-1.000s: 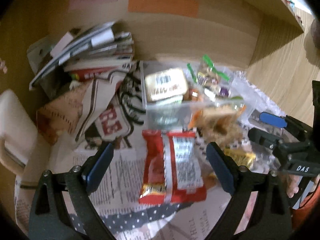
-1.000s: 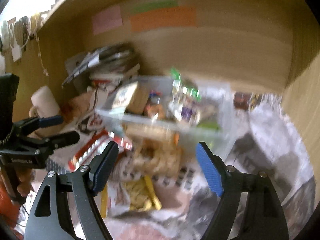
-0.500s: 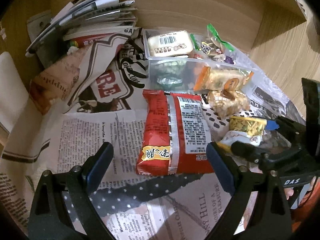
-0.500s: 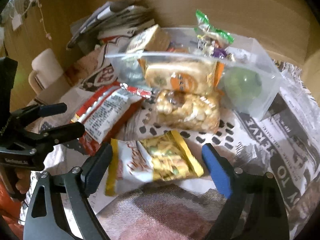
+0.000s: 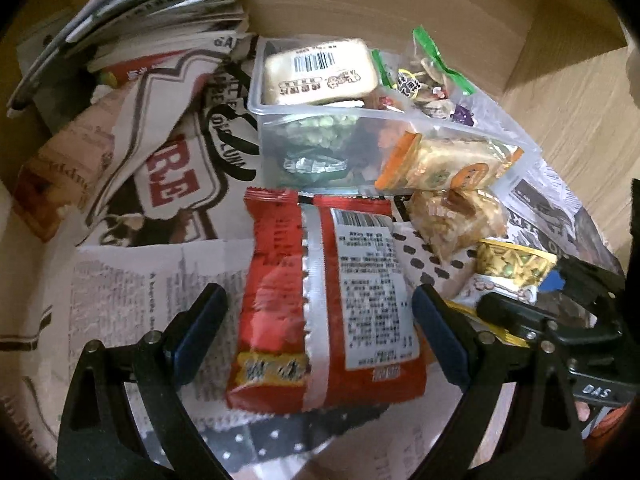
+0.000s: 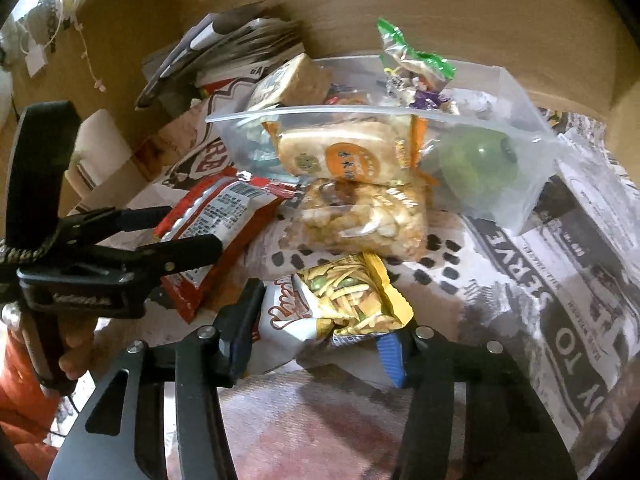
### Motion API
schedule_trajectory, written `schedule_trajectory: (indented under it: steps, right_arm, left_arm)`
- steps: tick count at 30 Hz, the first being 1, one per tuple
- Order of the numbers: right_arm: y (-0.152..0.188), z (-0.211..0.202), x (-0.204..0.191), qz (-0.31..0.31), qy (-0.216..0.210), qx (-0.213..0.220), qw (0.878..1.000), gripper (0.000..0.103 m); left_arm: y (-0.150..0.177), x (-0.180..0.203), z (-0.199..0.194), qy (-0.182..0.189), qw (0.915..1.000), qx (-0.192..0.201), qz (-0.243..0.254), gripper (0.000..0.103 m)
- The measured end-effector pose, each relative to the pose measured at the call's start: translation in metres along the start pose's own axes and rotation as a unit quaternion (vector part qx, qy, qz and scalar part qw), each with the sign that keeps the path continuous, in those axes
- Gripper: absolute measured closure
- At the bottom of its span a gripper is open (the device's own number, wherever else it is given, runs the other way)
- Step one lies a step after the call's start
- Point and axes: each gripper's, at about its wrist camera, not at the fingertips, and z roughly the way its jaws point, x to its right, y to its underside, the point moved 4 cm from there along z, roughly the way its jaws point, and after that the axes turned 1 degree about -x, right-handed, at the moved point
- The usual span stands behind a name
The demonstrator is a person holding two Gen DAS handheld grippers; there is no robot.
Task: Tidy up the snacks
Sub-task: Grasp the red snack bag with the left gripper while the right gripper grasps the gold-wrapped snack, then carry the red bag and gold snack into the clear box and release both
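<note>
- Left claw [image 5: 316, 332] hangs wide apart over the red snack packet [image 5: 326, 300], one finger on either side of it, neither touching. The packet lies flat, label up, at centre frame on the newspaper-covered counter [image 5: 132, 280].
- Right claw [image 6: 320, 340] is down at the yellow snack bag [image 6: 344, 296], low centre in its own view. Its fingers bracket the bag's near end and are part-closed; whether they actually pinch it I cannot tell.
- Just above that bag sits a clear bag of golden crackers [image 6: 360, 220].
- The clear plastic bin [image 5: 304, 140] stands upper centre, already stuffed with snacks. An orange-labelled cracker pack [image 5: 444, 164] leans at its front.
- A stack of magazines [image 5: 152, 8] fills the upper left.
</note>
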Motion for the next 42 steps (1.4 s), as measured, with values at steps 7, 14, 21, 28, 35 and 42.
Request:
schedule_trajectory:
  steps: [7, 14, 21, 28, 35, 42]
  right_arm:
    - [-0.001, -0.013, 0.015, 0.013, 0.008, 0.016, 1.0, 0.064]
    - [-0.004, -0.027, 0.027, 0.025, 0.017, 0.033, 0.999, 0.083]
    - [-0.001, -0.035, 0.033, 0.03, 0.019, 0.043, 0.998, 0.083]
    - [-0.019, -0.062, 0.037, 0.026, 0.029, 0.086, 0.996, 0.083]
    - [-0.044, -0.085, 0.042, 0.021, 0.041, 0.13, 0.99, 0.083]
    - [-0.071, -0.097, 0.053, 0.01, 0.058, 0.163, 0.985, 0.083]
  left_arm:
    - [-0.005, 0.015, 0.016, -0.036, 0.9987, 0.005, 0.035, 0.008]
    - [-0.004, 0.018, 0.011, -0.039, 0.9979, 0.027, 0.045, 0.038]
    - [0.009, 0.015, -0.022, -0.04, 0.9966, 0.057, 0.044, 0.038]
    - [-0.005, 0.018, -0.058, -0.032, 0.9938, 0.1, 0.038, 0.038]
    - [-0.038, 0.03, -0.076, -0.013, 0.9902, 0.134, 0.036, 0.038]
    - [-0.078, 0.044, -0.086, -0.005, 0.9859, 0.162, 0.041, 0.038]
